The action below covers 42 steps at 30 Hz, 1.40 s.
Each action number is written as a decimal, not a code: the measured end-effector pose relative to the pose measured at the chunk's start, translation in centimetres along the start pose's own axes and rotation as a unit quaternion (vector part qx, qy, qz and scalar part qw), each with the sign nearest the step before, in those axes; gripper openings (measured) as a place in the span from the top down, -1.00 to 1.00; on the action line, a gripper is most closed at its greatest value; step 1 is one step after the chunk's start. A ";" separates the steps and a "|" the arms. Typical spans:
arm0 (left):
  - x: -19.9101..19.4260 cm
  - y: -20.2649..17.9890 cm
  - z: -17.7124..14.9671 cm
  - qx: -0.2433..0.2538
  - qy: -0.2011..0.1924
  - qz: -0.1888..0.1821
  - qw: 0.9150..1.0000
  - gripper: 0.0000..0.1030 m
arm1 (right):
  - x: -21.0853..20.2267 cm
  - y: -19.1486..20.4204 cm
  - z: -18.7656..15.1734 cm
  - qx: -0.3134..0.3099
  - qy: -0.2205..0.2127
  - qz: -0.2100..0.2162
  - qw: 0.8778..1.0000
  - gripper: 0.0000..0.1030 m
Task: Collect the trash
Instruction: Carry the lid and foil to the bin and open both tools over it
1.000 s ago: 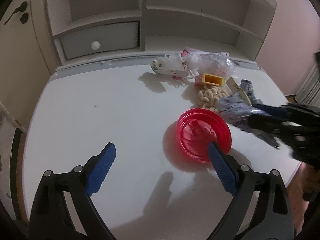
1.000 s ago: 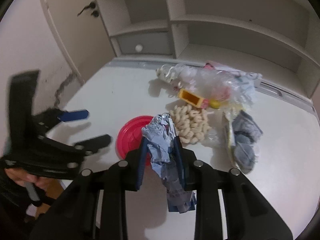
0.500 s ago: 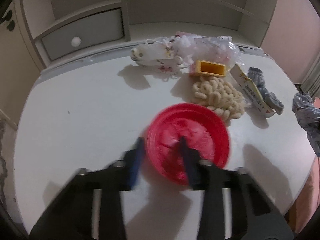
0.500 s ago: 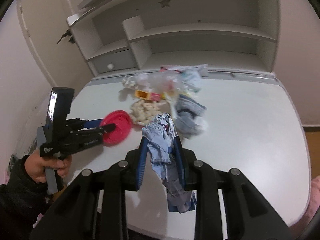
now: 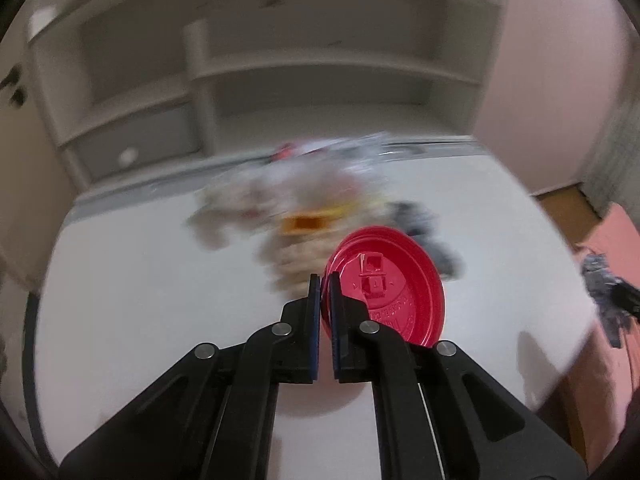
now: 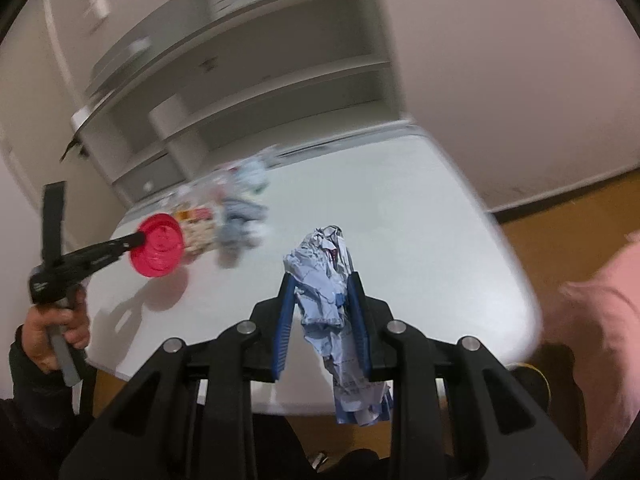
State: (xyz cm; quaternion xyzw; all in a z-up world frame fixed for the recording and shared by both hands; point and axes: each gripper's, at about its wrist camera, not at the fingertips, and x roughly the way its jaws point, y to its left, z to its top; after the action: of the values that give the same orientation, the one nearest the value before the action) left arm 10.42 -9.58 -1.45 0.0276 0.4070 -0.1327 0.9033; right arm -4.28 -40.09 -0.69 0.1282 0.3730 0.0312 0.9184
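Note:
My left gripper (image 5: 325, 280) is shut on the rim of a red plastic cup lid (image 5: 390, 286), which hangs tilted above the white table (image 5: 140, 300). The right wrist view shows the same red lid (image 6: 158, 245) in the left gripper (image 6: 138, 238), off the table. Between the blue pads of my right gripper (image 6: 320, 280) sits a crumpled blue-grey wrapper (image 6: 324, 276), gripped and held over the table's near right side. That wrapper (image 5: 602, 284) also shows at the far right of the left wrist view.
A blurred heap of trash (image 5: 304, 204) lies at the back of the table: clear plastic, an orange box, puffed snacks, grey cloth. White shelves with a drawer (image 5: 132, 144) stand behind. A pink object (image 6: 604, 304) and wooden floor (image 6: 568, 224) lie right of the table edge.
The left gripper shut on the red lid's rim and lifted it off the table. The right gripper swung right and rolled with the wrapper, away from the trash heap.

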 end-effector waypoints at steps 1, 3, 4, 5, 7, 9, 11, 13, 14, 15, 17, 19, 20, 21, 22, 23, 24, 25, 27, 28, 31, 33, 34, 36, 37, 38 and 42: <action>-0.3 -2.6 0.3 0.019 -0.005 -0.020 1.000 0.94 | -0.8 -1.4 -0.3 0.012 -0.005 -0.010 1.000 0.48; -0.5 -6.0 0.2 0.041 -0.007 -0.049 0.998 0.94 | -2.1 -3.9 -1.1 0.034 -0.012 -0.032 0.999 0.48; -0.5 -8.6 0.0 0.060 -0.005 -0.071 0.996 0.94 | -2.9 -5.4 -1.6 0.047 -0.016 -0.047 0.998 0.48; -0.3 -11.0 -0.1 0.077 -0.003 -0.090 0.993 0.94 | -3.6 -6.9 -2.2 0.060 -0.019 -0.061 0.996 0.48; 0.1 -16.7 -0.6 0.118 0.005 -0.131 0.984 0.94 | -4.9 -9.7 -3.5 0.087 -0.023 -0.084 0.992 0.48; 0.4 -20.8 -1.2 0.145 0.013 -0.159 0.976 0.94 | -6.0 -12.6 -4.9 0.115 -0.025 -0.109 0.987 0.48; 0.8 -25.8 -2.4 0.182 0.024 -0.191 0.964 0.94 | -7.2 -15.7 -6.7 0.146 -0.025 -0.135 0.980 0.48; 1.1 -30.1 -3.8 0.213 0.035 -0.217 0.952 0.94 | -8.2 -18.5 -8.5 0.175 -0.024 -0.156 0.972 0.48; 1.3 -32.1 -4.5 0.226 0.041 -0.229 0.946 0.94 | -8.6 -19.6 -9.2 0.186 -0.024 -0.165 0.968 0.48; 1.5 -33.8 -5.1 0.239 0.047 -0.239 0.940 0.94 | -9.0 -20.7 -10.1 0.199 -0.023 -0.175 0.964 0.48; 2.1 -37.4 -6.7 0.265 0.057 -0.255 0.928 0.94 | -9.7 -23.2 -12.0 0.227 -0.018 -0.191 0.955 0.48; 3.1 -40.6 -8.3 0.287 0.073 -0.269 0.917 0.94 | -9.9 -25.0 -13.6 0.248 -0.011 -0.203 0.947 0.48; 3.5 -41.4 -8.8 0.293 0.078 -0.271 0.914 0.94 | -10.0 -26.0 -14.4 0.258 -0.007 -0.208 0.944 0.48; 4.0 -42.3 -9.4 0.300 0.084 -0.272 0.911 0.94 | -9.9 -26.7 -14.9 0.265 -0.004 -0.211 0.941 0.48; 4.8 -43.6 -10.3 0.308 0.093 -0.273 0.907 0.94 | -9.7 -27.4 -15.6 0.274 0.000 -0.214 0.938 0.48; 5.3 -44.2 -10.7 0.311 0.099 -0.274 0.905 0.94 | -9.8 -28.1 -16.3 0.281 0.003 -0.216 0.935 0.48; 6.1 -45.1 -11.3 0.314 0.108 -0.274 0.902 0.94 | -9.7 -28.7 -16.8 0.287 0.007 -0.216 0.933 0.48; 6.5 -45.6 -11.5 0.317 0.114 -0.273 0.901 0.94 | -9.4 -29.3 -17.3 0.293 0.011 -0.217 0.931 0.48; 7.5 -46.2 -12.2 0.322 0.124 -0.271 0.899 0.94 | -8.8 -30.1 -18.1 0.300 0.018 -0.216 0.929 0.48; 8.1 -46.5 -12.6 0.323 0.130 -0.270 0.898 0.94 | -8.5 -30.5 -18.4 0.304 0.022 -0.215 0.928 0.48; 9.5 -47.1 -13.2 0.328 0.141 -0.267 0.895 0.94 | -7.5 -31.7 -19.0 0.312 0.029 -0.211 0.926 0.48; 10.4 -48.0 -13.4 0.331 0.148 -0.265 0.894 0.94 | -7.0 -32.2 -19.1 0.315 0.033 -0.209 0.925 0.48; 10.8 -48.4 -13.5 0.331 0.150 -0.264 0.893 0.94 | -6.8 -32.4 -19.1 0.316 0.035 -0.208 0.925 0.48; 11.6 -48.7 -13.6 0.332 0.154 -0.265 0.892 0.94 | -6.3 -32.7 -19.1 0.317 0.036 -0.205 0.925 0.48; 11.9 -48.8 -13.6 0.334 0.156 -0.265 0.891 0.94 | -6.1 -32.9 -19.1 0.317 0.037 -0.205 0.925 0.48; 12.0 -48.7 -13.6 0.335 0.157 -0.265 0.891 0.94 | -6.0 -32.9 -19.0 0.317 0.038 -0.204 0.925 0.48; 12.7 -48.9 -13.9 0.336 0.163 -0.265 0.889 0.93 | -5.5 -33.4 -18.7 0.318 0.040 -0.202 0.925 0.48</action>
State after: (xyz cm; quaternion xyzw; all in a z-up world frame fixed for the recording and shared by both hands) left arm -4.45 -57.28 -17.31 0.2415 0.4718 -0.4896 0.6924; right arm -22.51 -69.16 -18.48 0.3339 0.4181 -0.2703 0.8004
